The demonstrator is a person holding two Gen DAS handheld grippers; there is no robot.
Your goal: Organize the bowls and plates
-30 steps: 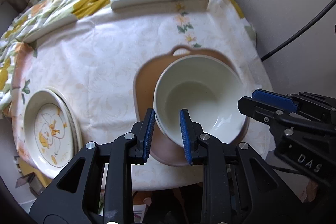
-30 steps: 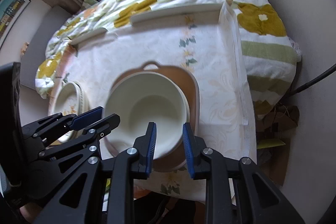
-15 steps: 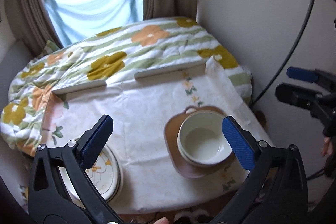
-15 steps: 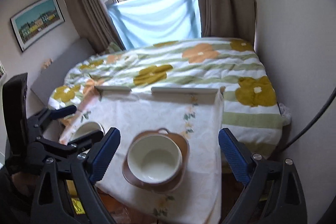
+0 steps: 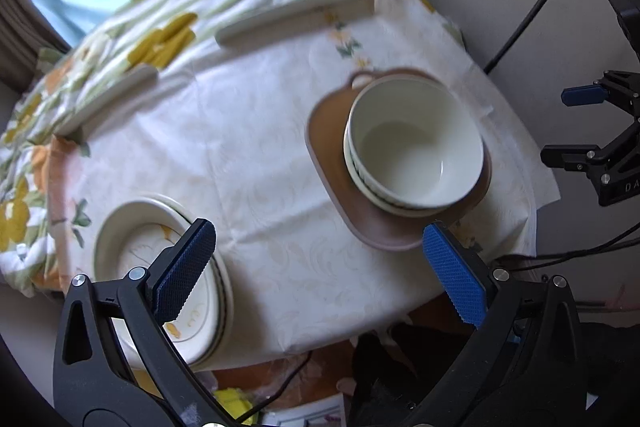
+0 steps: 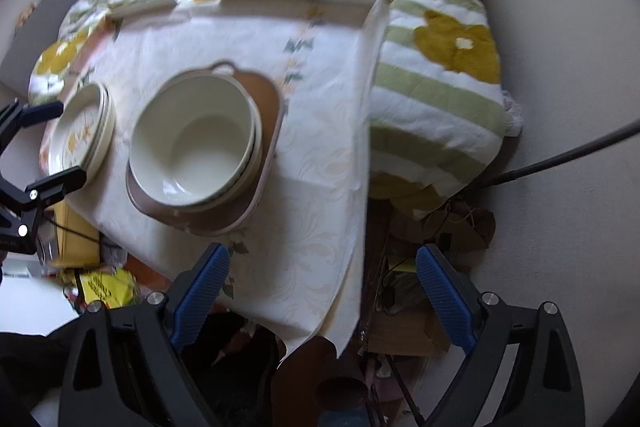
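Blue pads sit on both claws, and both claws are wide apart with nothing between them. The left claw [image 5: 318, 267] hangs over the near edge of the table [image 5: 280, 267], which has a white cloth on it. The right claw [image 6: 322, 291] hangs over the cloth's near corner. Under the left claw's left finger lies a stack of plates [image 5: 132, 247]. Farther on, the cream bowls [image 5: 416, 143] sit stacked on a brown tray [image 5: 384, 235], to the right of the plates. Behind the table lies a flowery blanket [image 6: 440, 39].
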